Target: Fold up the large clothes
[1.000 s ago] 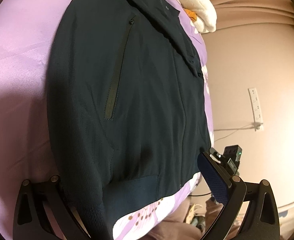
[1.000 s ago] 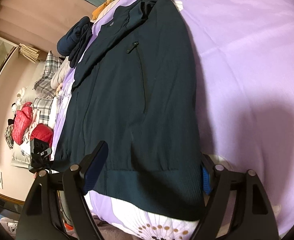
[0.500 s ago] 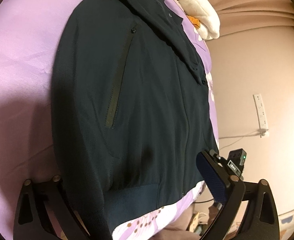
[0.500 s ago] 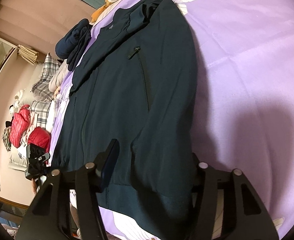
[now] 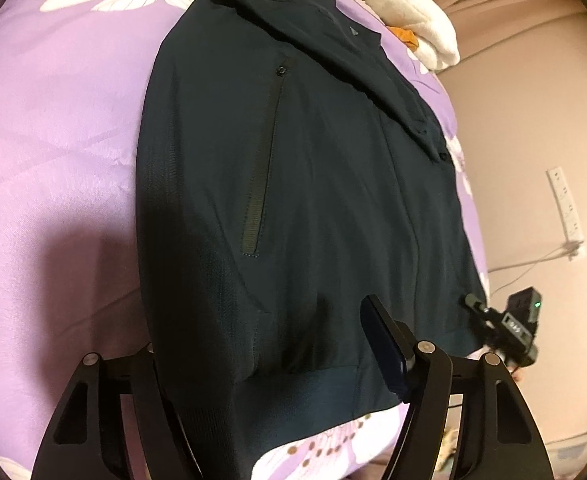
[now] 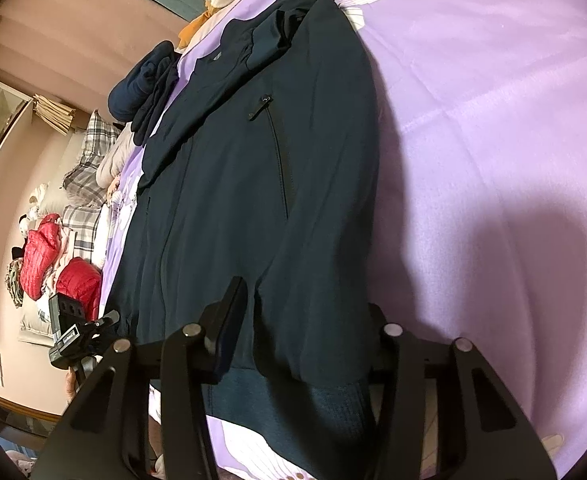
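Note:
A dark navy zip jacket (image 5: pixel 313 184) lies flat on the purple floral bedsheet (image 5: pixel 53 128), collar far, ribbed hem near. My left gripper (image 5: pixel 265 344) is open, its fingers straddling the hem at one lower corner; one finger is hidden under the cloth. My right gripper (image 6: pixel 305 320) is open, straddling the jacket (image 6: pixel 261 184) at the other lower corner, one finger hidden behind the sleeve. Each gripper shows at the other view's edge: the right gripper in the left wrist view (image 5: pixel 505 324), the left gripper in the right wrist view (image 6: pixel 81 336).
A cream and orange plush (image 5: pixel 409 36) lies past the collar. A dark bundled garment (image 6: pixel 145 88), plaid bedding (image 6: pixel 89 168) and red puffer jackets (image 6: pixel 61 272) sit beyond the bed's side. A power strip (image 5: pixel 565 204) with cable hangs on the wall.
Both grippers have moved forward over the jacket's hem, so the hem corners now sit deeper between the open fingers. The jacket has not shifted.

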`<state>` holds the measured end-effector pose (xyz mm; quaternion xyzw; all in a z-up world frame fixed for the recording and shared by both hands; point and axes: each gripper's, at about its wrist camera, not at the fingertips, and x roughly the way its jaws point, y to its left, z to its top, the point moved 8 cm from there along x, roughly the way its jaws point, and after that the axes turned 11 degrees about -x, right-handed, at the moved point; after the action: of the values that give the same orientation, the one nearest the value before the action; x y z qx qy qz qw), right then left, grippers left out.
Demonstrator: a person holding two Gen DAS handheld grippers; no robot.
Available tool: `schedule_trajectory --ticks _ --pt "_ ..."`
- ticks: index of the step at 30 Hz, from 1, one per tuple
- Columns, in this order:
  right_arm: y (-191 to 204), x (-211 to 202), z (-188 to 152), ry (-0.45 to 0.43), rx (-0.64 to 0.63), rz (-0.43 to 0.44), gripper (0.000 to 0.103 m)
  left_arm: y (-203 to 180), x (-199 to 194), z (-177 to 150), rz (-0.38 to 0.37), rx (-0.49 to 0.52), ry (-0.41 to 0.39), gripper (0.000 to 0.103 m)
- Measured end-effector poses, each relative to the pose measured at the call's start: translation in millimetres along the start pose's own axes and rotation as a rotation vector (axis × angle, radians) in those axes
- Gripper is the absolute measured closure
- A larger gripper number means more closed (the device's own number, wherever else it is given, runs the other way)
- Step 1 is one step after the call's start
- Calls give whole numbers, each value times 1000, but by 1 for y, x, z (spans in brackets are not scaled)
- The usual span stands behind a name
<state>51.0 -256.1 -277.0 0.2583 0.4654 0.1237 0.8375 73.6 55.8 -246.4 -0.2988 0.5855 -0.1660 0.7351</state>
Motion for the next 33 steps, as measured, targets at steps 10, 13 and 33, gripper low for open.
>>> schedule_trajectory --ticks 10,13,33 --pt "2 2 1 3 -11 -24 58 0 0 -3 77 54 -36 40" --pt "1 1 1 5 -11 -28 60 -1 1 -3 81 57 -42 40" --pt "-2 1 1 2 -13 -43 66 -2 3 -4 134 100 -66 45"
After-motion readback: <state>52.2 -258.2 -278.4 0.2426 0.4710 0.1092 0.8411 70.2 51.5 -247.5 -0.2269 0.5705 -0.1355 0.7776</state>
